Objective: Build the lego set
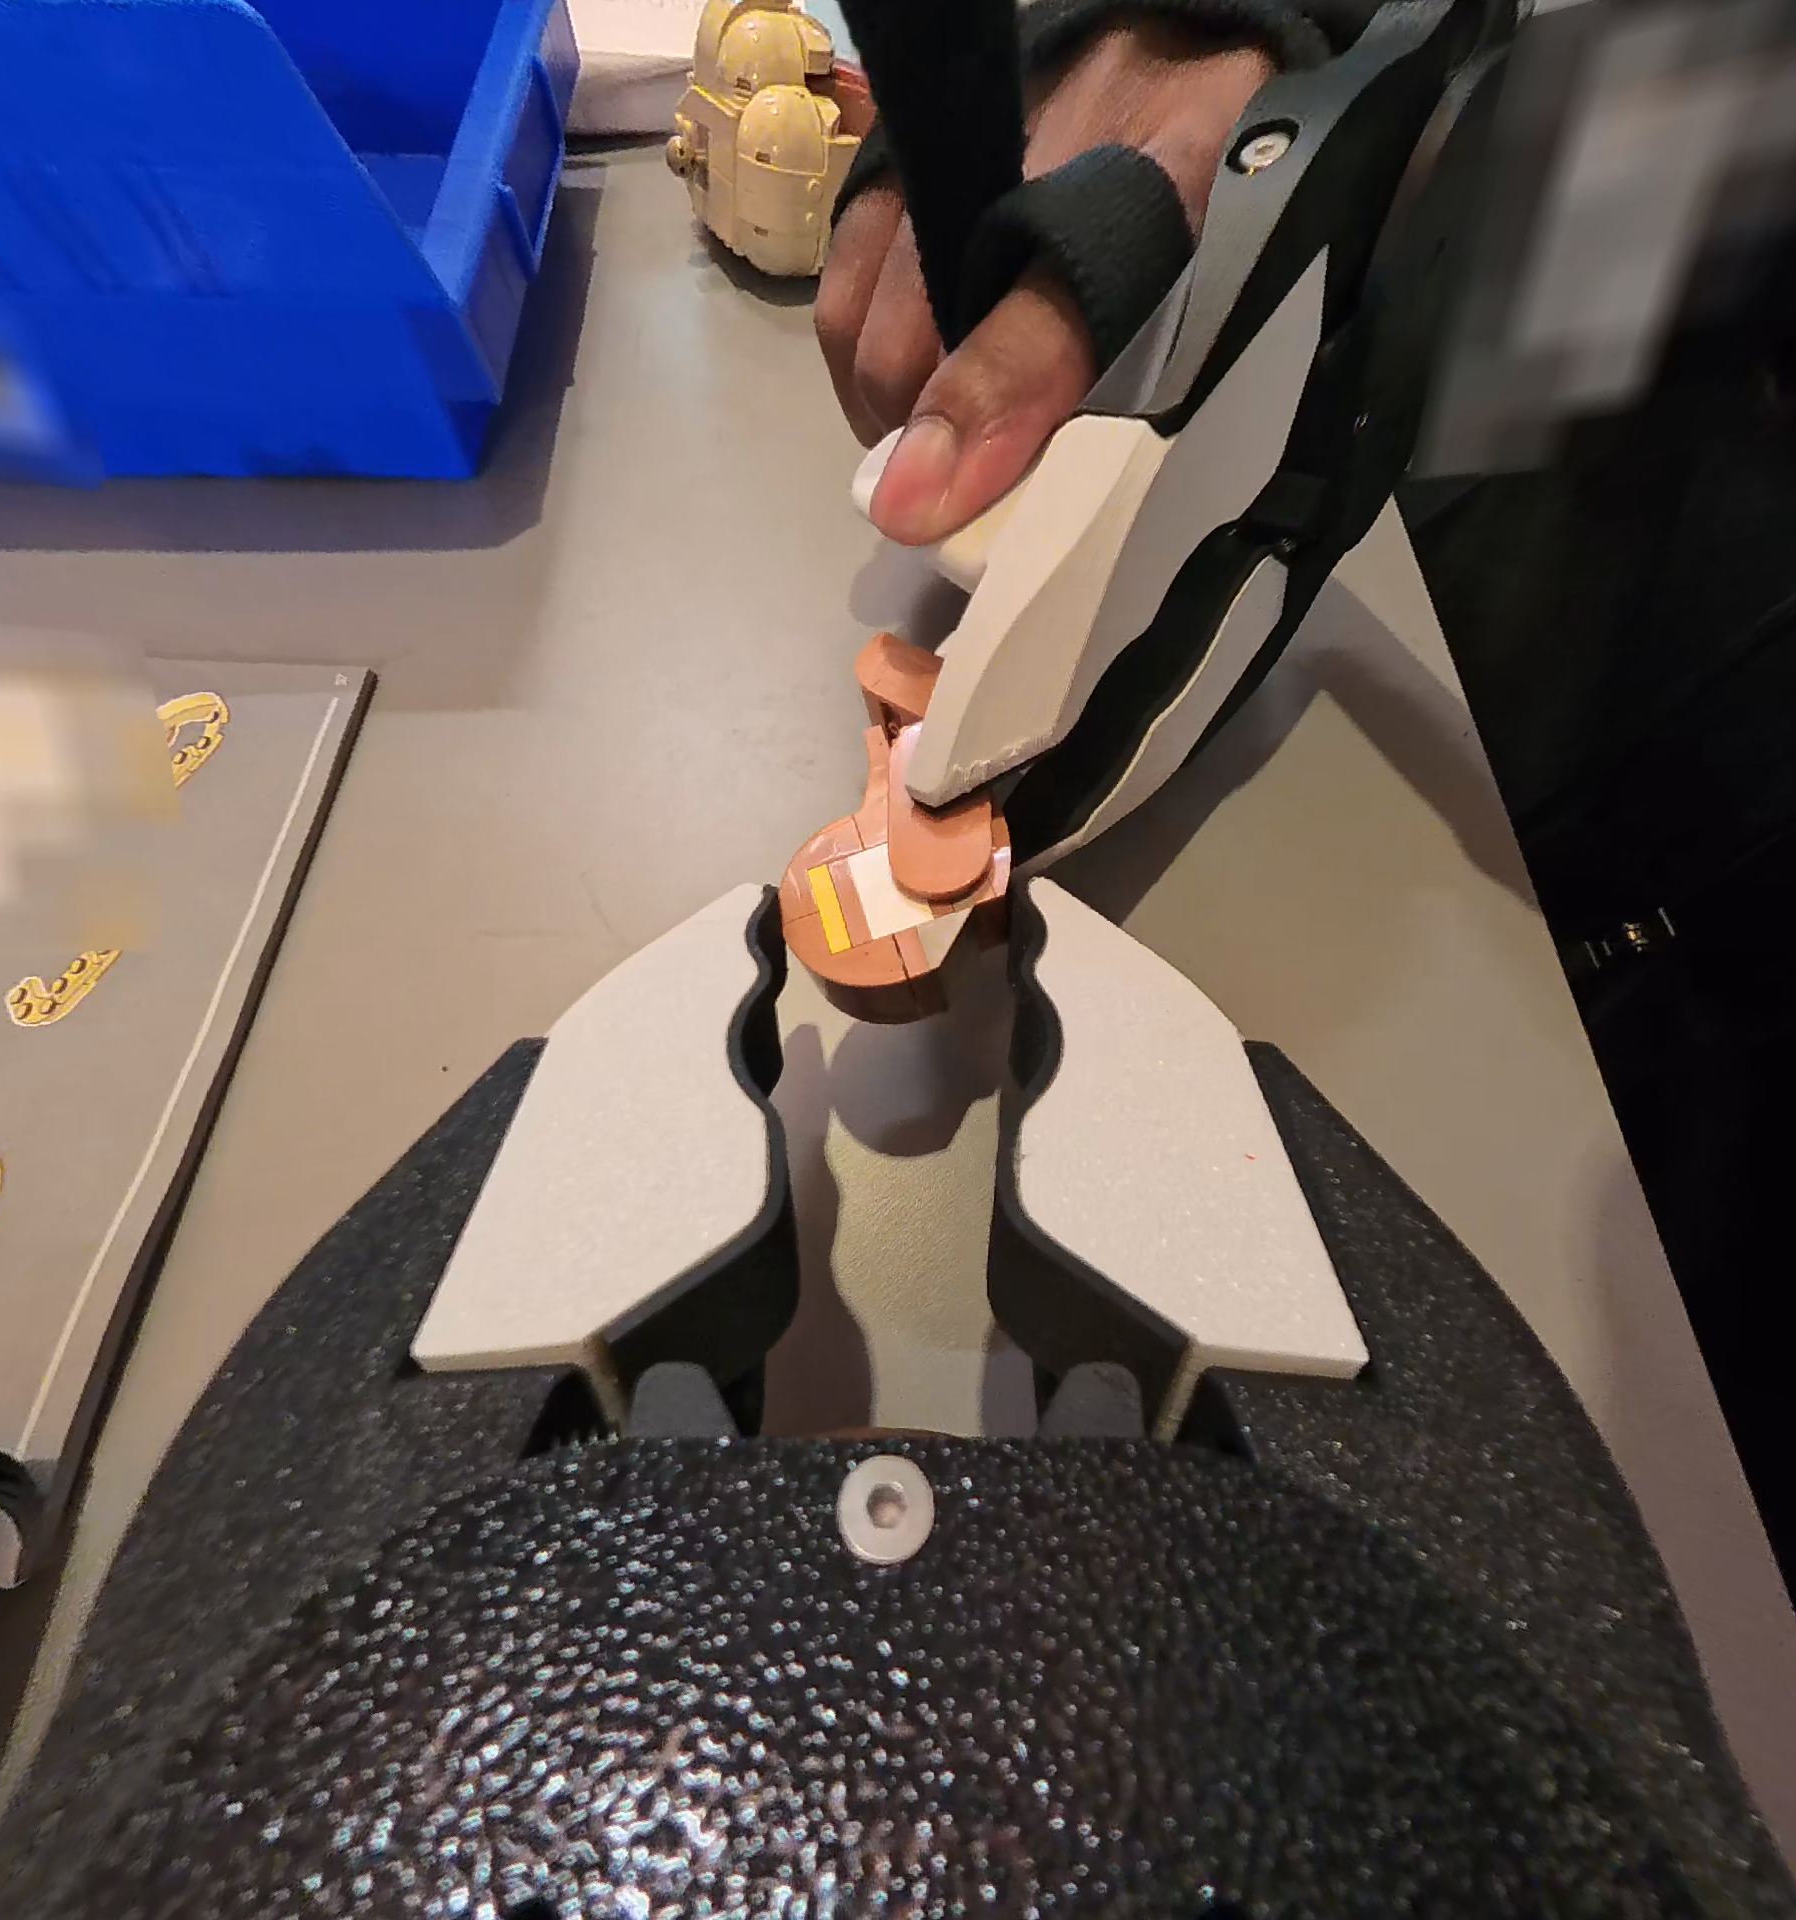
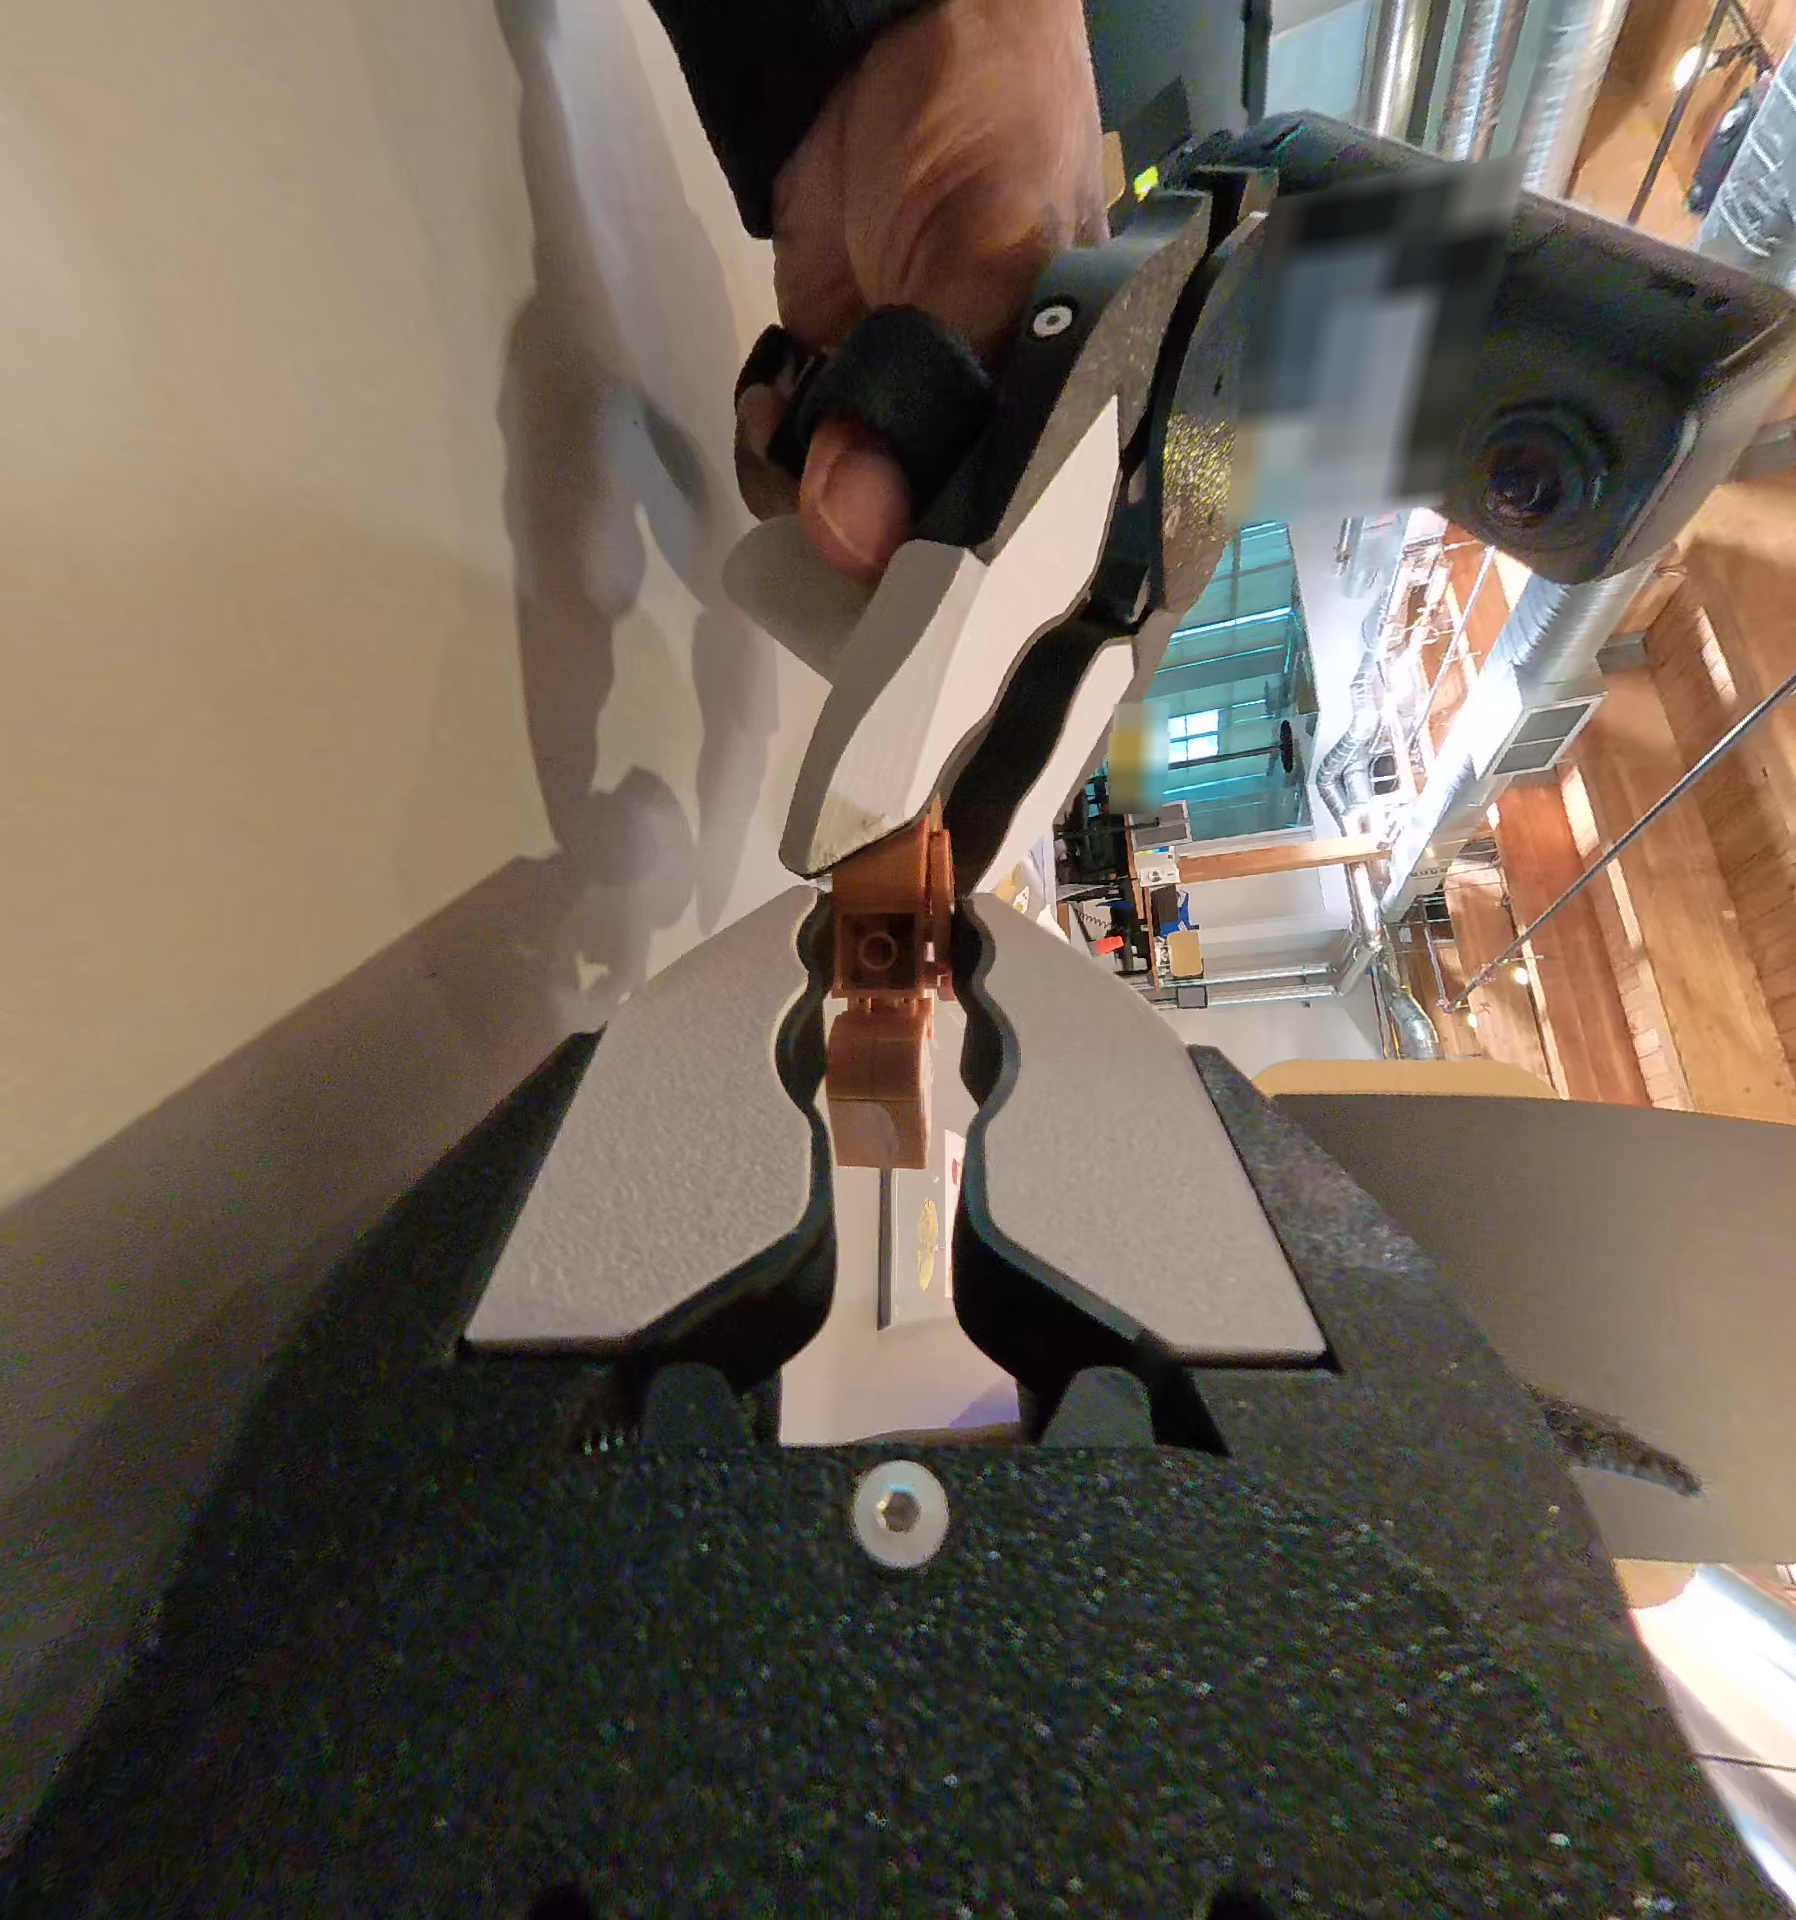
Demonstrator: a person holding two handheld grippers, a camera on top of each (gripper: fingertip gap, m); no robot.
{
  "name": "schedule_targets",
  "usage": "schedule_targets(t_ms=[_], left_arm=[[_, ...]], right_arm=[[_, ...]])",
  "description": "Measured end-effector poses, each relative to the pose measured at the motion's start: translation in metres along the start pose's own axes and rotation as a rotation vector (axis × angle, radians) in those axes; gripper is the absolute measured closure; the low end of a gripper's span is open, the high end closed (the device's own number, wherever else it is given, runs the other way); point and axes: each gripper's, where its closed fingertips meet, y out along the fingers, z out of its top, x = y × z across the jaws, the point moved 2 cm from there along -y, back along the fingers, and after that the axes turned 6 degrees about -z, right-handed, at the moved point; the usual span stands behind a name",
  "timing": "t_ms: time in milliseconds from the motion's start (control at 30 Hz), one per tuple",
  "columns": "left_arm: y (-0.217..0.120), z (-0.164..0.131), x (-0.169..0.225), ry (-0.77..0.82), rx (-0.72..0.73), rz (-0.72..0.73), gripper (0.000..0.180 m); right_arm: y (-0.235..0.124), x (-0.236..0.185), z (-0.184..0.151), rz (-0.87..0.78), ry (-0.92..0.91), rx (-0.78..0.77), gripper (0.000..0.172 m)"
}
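Observation:
A brown brick-built model (image 1: 852, 940) has a round body with a yellow tile and white tiles on top. In the left wrist view my left gripper (image 1: 894, 899) is shut on that round body, with both pads against its sides, just above the grey table (image 1: 561, 727). My right gripper (image 1: 961, 790) comes down from the upper right and is clamped on the narrower brown part that rises from the body. In the right wrist view my right gripper (image 2: 889, 935) is shut on the brown model (image 2: 873, 1081). The left gripper (image 2: 904, 842) grips its far end from above.
A blue bin (image 1: 229, 229) stands at the back left, with a tan brick-built model (image 1: 759, 135) behind it to the right. An open instruction booklet (image 1: 125, 987) lies at the left. The table's edge (image 1: 1559, 935) runs close on the right. A person's hand (image 1: 956, 416) holds the right gripper.

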Motion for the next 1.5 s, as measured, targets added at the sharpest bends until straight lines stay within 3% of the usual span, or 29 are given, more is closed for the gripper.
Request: schedule_targets(t_ms=[600,1233,1500], left_arm=[[-0.010,0.012,0.002,0.119,0.117,0.037,0.139],[-0.008,0.020,0.016,0.561,0.086,0.190,0.156],[-0.009,0.021,0.012,0.548,0.082,0.214,0.159]], right_arm=[[-0.003,0.012,-0.003,0.119,0.324,0.051,0.151],[-0.005,0.015,-0.001,0.257,0.529,0.112,0.150],[-0.004,0.017,-0.001,0.279,0.596,0.117,0.150]])
